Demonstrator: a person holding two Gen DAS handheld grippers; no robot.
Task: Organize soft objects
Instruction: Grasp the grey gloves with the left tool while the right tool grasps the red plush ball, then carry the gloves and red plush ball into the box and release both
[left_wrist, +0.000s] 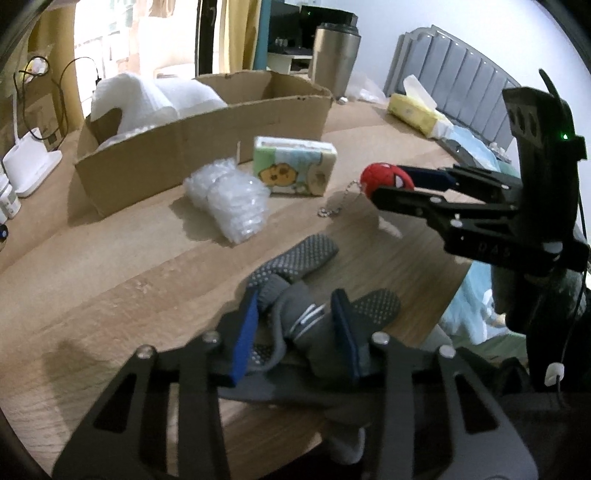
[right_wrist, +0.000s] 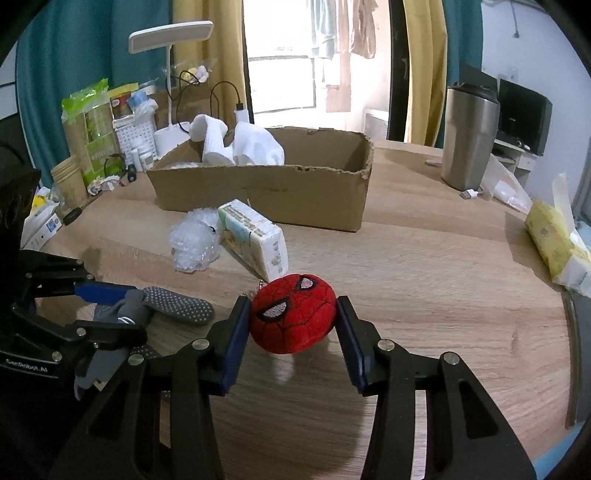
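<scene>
Grey socks (left_wrist: 295, 314) pinched in left tool (left_wrist: 295, 325) | right tool (right_wrist: 293, 321) clamps red plush (right_wrist: 293, 314)

A light wood-grain bench (right_wrist: 424, 277) carries an open cardboard box (right_wrist: 266, 188) at its far middle. Just in front of the box lie a wad of bubble wrap (right_wrist: 194, 240) and, touching its right side, a printed tissue pack (right_wrist: 255, 240). Grey dotted socks (right_wrist: 177, 304) rest near the left edge. A steel tumbler (right_wrist: 469, 140) stands far right, a yellow tissue pack (right_wrist: 550, 240) at the right edge.
</scene>
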